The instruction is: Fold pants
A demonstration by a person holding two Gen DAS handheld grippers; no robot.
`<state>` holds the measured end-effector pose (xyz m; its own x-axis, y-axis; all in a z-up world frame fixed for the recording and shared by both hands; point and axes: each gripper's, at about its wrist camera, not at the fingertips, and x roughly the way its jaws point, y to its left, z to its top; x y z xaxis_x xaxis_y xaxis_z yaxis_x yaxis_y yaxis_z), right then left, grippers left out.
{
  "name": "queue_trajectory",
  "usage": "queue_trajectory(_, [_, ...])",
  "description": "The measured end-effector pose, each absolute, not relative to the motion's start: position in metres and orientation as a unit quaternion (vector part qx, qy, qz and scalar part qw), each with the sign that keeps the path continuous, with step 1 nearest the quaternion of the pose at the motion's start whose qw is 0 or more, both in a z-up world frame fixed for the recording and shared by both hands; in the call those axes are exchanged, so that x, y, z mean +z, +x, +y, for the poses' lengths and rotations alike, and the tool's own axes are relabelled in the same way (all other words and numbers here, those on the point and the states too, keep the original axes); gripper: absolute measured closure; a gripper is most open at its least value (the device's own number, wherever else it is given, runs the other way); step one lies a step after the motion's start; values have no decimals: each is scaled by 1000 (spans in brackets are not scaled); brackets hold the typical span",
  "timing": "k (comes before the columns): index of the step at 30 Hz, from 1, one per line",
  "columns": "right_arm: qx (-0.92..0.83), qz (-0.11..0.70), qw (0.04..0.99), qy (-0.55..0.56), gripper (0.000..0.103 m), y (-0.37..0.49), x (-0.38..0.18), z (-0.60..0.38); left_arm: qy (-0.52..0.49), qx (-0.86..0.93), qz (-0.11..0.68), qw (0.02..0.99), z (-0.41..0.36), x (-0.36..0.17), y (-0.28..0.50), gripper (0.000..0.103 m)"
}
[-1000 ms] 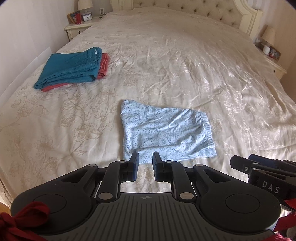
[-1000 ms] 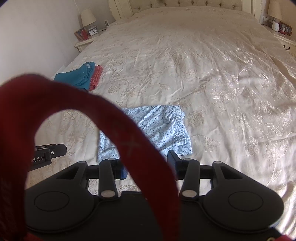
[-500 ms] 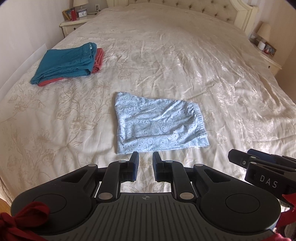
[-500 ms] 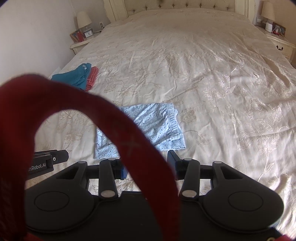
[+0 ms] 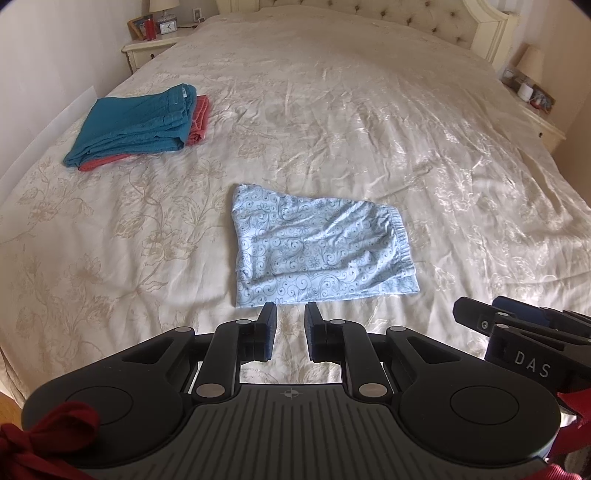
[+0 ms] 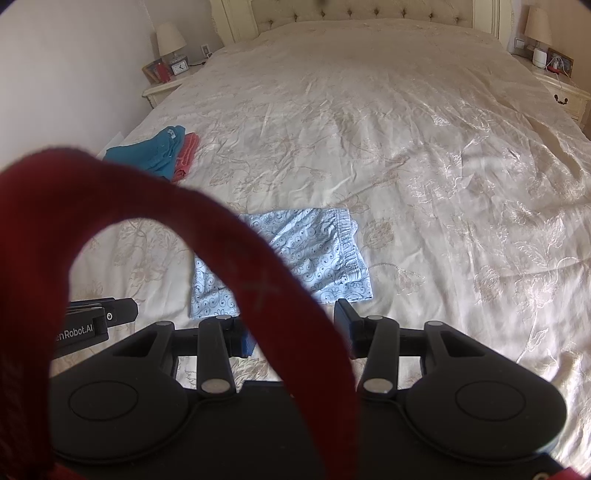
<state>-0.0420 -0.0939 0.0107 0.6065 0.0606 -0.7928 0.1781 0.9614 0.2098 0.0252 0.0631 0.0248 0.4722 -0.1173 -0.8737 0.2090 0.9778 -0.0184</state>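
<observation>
We see the folded light blue pants (image 5: 317, 251) lying flat on the bed (image 5: 369, 122), near the close edge and roughly in the middle of its width; their gathered waistband sits at the right end, and the swirled print faces up; nothing touches them. Our left hand-held gripper (image 5: 290, 325) hangs just short of the pants' near edge, above the cover; its jaws stand narrow with a small gap, and nothing is between them. In the right wrist view the right hand-held gripper (image 6: 295, 325) also hangs on the near side of the pants (image 6: 314, 254), its jaws wide apart and empty, though a red strap (image 6: 207, 229) loops across the lens and hides part of the left finger and part of the pants; the tip of the left hand-held gripper shows at the left edge of that view (image 6: 103, 314), and the right one shows at the right edge of the left wrist view (image 5: 517, 325). Far to the left on the bed lies a stack of two folded garments, a teal one (image 5: 136, 125) on top of a coral one (image 5: 197, 122), well apart from the pants; beyond it, at the far left, stands a nightstand (image 5: 151, 50) with a clock (image 5: 168, 26); another nightstand (image 5: 539, 118) stands at the far right; a tufted headboard (image 5: 406, 18) closes the far end.
</observation>
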Motion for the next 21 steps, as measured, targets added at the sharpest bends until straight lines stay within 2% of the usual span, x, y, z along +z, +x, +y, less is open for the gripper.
queue_trajectory(21, [-27,453,881,135,50,-30,3,-98,22,-62,500,864,62,19,36,86])
